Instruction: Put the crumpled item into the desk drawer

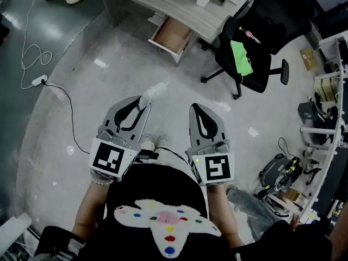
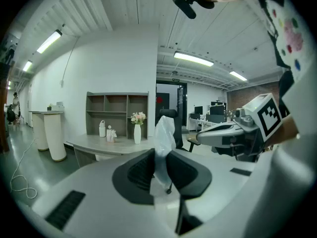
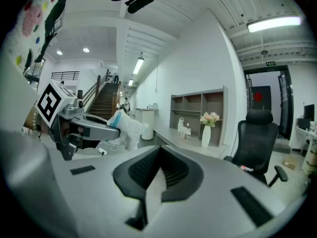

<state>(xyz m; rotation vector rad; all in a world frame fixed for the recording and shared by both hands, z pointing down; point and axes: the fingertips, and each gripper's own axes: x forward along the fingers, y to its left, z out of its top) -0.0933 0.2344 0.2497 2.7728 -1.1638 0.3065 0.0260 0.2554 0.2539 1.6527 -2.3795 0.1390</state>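
My left gripper is shut on a crumpled white plastic item, which sticks out past the fingertips. In the left gripper view the crumpled item stands pinched between the dark pads. My right gripper hangs beside it, shut and with nothing in it; its jaws meet in the right gripper view. An open desk drawer with a brown bottom juts from the curved grey desk ahead of me. Both grippers are held at waist height over the floor, well short of the drawer.
A black office chair with a green item on its seat stands right of the drawer. A power strip and white cable lie on the floor at left. Tools and boxes crowd the right side. A white vase stands on the desk.
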